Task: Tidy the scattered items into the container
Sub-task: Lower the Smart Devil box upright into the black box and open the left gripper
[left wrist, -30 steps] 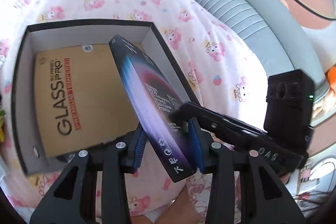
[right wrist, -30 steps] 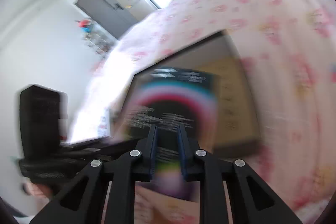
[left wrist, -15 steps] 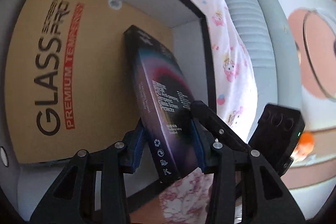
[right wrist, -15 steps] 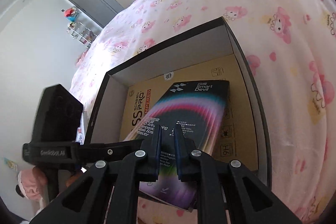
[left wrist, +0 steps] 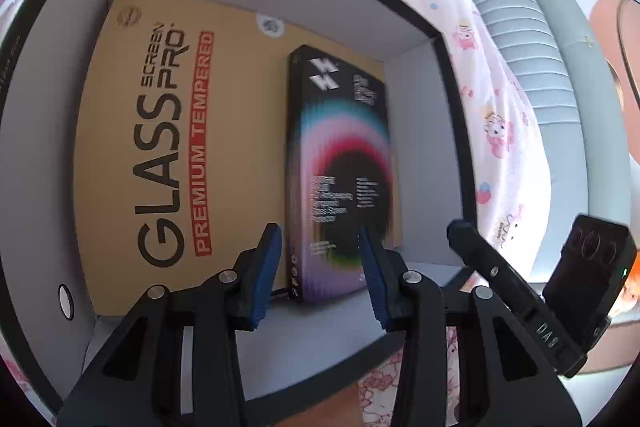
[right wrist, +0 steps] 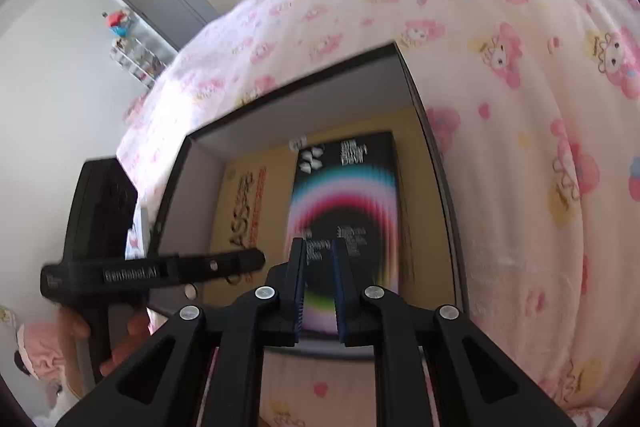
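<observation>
**Screen protector box down in the container, L claw straddling its near end**

The black rainbow-print screen protector box is lying flat inside the container, on the tan GLASS Screen Pro box, w/ its long axis running straight away from the left gripper. L pads are sitting apart, not pressing. The right gripper is hovering nearly shut, empty, just behind.

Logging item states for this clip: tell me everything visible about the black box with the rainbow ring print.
The black box is a slim, cardboard-looking rectangular package with a rainbow ring, white logo and blurred white text. It lies flat, face up, on the tan Glass Screen Pro package inside the container, toward its right wall. Neither gripper appears to grip it.
</observation>
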The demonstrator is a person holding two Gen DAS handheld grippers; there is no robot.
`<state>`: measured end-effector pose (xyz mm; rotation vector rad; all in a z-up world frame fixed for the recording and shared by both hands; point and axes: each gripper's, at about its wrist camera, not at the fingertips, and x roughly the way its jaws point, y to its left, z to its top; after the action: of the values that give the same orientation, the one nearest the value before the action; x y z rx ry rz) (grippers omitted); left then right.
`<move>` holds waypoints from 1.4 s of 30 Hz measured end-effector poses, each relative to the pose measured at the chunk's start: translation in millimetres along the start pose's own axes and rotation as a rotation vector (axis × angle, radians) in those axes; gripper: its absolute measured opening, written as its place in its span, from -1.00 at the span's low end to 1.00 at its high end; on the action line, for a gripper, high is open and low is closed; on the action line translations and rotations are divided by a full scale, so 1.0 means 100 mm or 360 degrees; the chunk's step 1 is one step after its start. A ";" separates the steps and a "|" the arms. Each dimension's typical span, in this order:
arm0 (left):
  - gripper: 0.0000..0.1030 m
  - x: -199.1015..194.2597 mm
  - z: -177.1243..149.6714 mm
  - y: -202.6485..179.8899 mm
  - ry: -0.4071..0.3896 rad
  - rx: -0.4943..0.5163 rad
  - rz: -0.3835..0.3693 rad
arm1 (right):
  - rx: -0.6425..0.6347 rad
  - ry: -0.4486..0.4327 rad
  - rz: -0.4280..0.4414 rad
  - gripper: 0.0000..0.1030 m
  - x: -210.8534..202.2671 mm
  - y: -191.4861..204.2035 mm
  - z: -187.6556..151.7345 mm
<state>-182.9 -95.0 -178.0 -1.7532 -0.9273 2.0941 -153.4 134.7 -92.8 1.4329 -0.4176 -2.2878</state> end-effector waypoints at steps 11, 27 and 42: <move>-0.36 0.19 0.17 -0.02 0.0148 -0.0086 0.0205 | -0.0068 0.0112 -0.0204 -0.78 0.24 0.02 0.07; -0.51 0.07 0.51 -0.07 0.0070 -0.0079 0.0183 | -0.0128 0.0102 -0.0236 -0.78 0.22 0.04 0.10; -0.47 -0.04 0.81 -0.07 0.0104 0.0001 0.0157 | -0.0129 0.0118 -0.0272 -0.77 0.23 0.05 0.11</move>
<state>-260.2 -116.4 -165.4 -1.8912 -0.8381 2.0821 -171.7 119.4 -103.3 1.5606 -0.1842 -2.3447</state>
